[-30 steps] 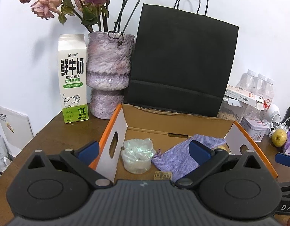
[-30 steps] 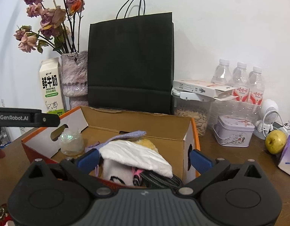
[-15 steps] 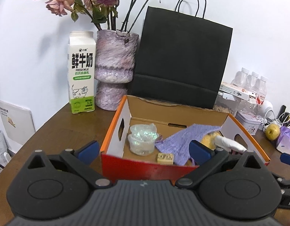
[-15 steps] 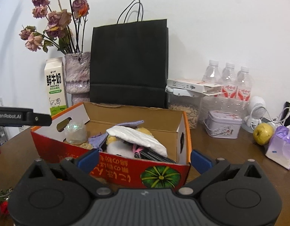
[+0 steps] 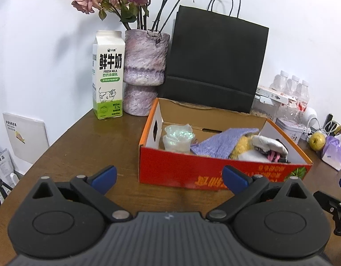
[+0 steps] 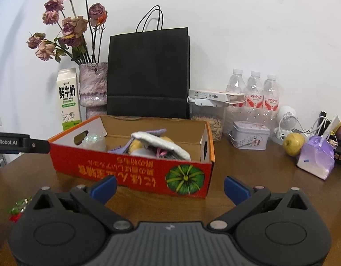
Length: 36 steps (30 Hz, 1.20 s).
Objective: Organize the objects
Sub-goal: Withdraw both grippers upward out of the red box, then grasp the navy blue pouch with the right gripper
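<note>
Two views we compare, red cardboard box (image 6: 130,173) on the surface (image 5: 86,146), long axis left-right, pumpkin print only in right view, both hand-held grippers, left (image 5: 168,175) and right (image 6: 170,187), spread, empty.

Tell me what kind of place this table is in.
Probably a home or a small office corner, not a workshop: a brown wooden table against a white wall, holding a vase of dried roses, a milk carton and an open red cardboard box of odds and ends.
</note>
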Available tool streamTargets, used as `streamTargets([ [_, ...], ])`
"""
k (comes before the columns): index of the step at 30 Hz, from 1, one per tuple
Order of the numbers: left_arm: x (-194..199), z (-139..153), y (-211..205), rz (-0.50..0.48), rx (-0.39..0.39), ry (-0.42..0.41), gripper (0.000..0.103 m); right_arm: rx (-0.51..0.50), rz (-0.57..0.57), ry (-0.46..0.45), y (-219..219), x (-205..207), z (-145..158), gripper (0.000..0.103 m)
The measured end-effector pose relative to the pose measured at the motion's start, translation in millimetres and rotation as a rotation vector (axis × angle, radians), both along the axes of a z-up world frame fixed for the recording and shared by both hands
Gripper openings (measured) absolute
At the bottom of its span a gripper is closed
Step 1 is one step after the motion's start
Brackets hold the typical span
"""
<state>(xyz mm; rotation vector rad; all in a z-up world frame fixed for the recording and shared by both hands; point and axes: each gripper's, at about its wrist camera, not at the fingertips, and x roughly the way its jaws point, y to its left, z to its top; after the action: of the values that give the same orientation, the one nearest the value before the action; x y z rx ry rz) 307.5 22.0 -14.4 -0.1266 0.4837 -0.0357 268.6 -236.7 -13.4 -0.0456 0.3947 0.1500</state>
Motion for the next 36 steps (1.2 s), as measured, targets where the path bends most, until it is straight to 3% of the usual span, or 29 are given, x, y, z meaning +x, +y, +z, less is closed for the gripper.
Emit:
streamTargets([
  [18,-65,-8,12,-0.056,0.045,-0.011,0.103,-0.001,0.012,0.016,17,-64,-15,0.103],
  [36,-106,-23,45,-0.073,-0.012,0.022,0.103,-0.026,0.086,0.096,58,-94,-30,0.103],
])
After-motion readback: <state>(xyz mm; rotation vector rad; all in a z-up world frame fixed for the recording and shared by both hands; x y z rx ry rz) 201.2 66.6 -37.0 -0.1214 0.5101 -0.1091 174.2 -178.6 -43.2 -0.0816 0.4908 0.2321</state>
